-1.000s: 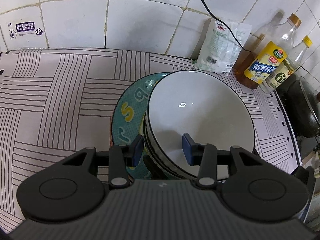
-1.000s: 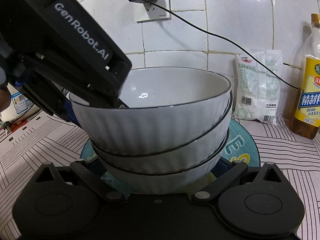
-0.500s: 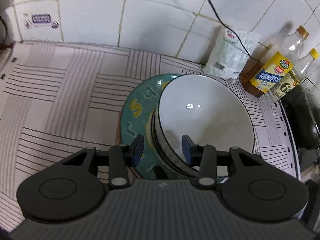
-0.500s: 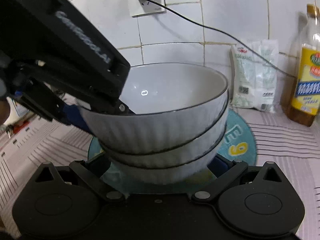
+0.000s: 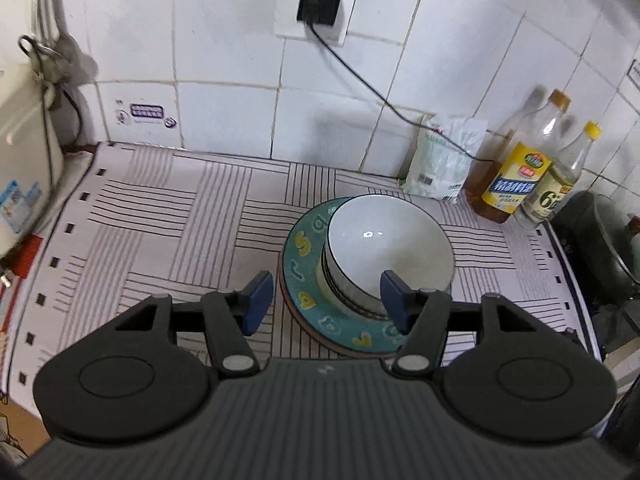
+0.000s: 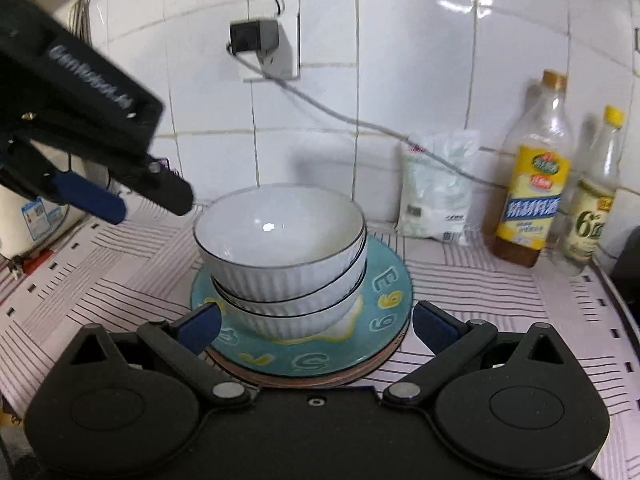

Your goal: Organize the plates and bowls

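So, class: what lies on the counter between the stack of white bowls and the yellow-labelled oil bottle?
In the right wrist view, a white plastic packet stands against the tiles between the bowl stack and the oil bottle, with striped counter mat in front of it.

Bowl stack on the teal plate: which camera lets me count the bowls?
Right wrist view. It sees the bowl stack side-on, three rims showing, on the teal plate. The left wrist view looks down into the top bowl; lower rims bunch together.

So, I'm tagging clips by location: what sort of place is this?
Probably a home kitchen counter: tiled wall, cooking oil bottles, and stacked white bowls on a teal plate.
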Available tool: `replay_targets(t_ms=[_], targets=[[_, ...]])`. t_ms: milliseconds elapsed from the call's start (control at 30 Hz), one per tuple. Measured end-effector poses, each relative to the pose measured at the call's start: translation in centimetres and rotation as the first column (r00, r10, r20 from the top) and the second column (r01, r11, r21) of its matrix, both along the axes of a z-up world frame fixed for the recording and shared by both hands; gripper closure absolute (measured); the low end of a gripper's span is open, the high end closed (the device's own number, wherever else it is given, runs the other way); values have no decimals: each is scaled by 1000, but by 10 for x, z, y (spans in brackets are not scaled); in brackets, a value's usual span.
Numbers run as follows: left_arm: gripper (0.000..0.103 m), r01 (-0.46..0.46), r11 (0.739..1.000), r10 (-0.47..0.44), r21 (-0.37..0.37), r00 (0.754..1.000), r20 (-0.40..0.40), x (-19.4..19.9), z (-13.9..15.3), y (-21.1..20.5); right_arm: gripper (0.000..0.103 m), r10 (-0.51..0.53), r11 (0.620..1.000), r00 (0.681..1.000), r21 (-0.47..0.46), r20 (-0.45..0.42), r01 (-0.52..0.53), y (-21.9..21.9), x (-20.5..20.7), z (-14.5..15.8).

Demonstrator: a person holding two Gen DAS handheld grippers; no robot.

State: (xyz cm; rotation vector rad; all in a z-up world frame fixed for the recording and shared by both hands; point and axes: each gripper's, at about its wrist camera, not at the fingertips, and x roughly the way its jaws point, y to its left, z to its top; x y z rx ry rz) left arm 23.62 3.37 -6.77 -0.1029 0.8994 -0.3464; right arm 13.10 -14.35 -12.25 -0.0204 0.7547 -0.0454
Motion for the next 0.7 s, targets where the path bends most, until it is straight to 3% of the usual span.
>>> replay_targets(t_ms=[233,333,500,700], targets=[[33,-19,998,15,54,997,80,-40,36,20,0,-131,991,991,20,-18,131,-6,-20,43],[22,-17,996,8,89,994,107,-55,48,25,0,-166,985,986,46,-31,167,-11,-28,59],[10,-41,992,25,121,991,135,-79,63,32,0,-148,989,988,9,-43,149,-13,-44,85],[7,-63,987,48,149,994,99,-101,67,35,0,-143,989,988,-34,-55,141,-9,-66,110]])
